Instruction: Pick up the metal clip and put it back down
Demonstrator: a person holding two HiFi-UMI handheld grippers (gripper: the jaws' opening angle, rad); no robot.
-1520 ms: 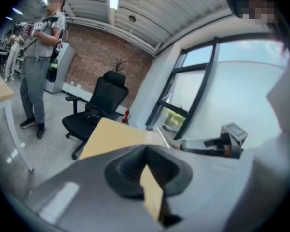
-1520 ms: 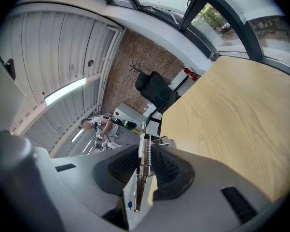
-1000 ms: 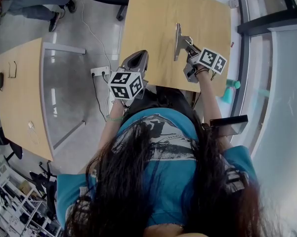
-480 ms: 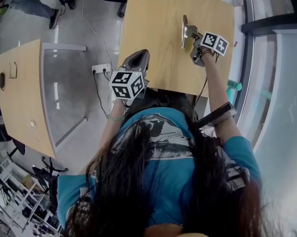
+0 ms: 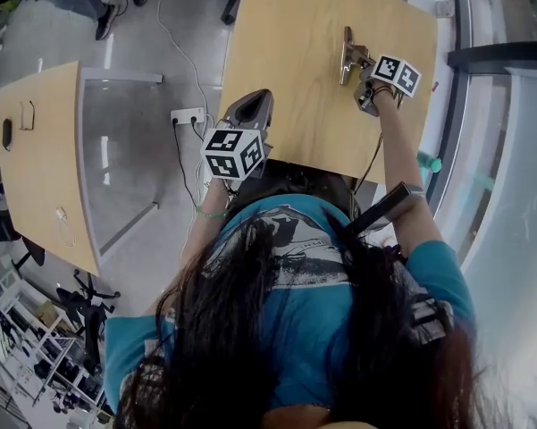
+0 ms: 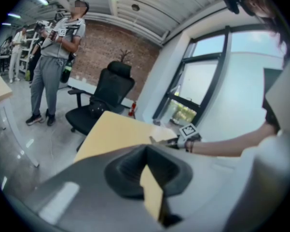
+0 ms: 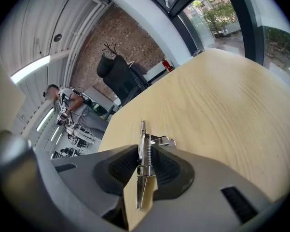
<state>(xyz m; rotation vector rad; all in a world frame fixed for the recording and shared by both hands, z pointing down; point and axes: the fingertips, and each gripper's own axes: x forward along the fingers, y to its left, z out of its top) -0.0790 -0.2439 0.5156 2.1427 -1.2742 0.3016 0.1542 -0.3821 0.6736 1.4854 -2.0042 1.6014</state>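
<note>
Descent is what changed: my right tool [image 7: 143,178], pinching the metal clip [image 7: 143,146] at its spring, has carried it farther across and down toward the table [image 7: 222,105], so set-down seems near, though contact I cannot confirm.

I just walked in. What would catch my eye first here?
The shiny metal clip pinched in the right gripper, at the far right part of the wooden table. Next, the left gripper, empty, at the table's near edge, with its black-and-white marker cube.
</note>
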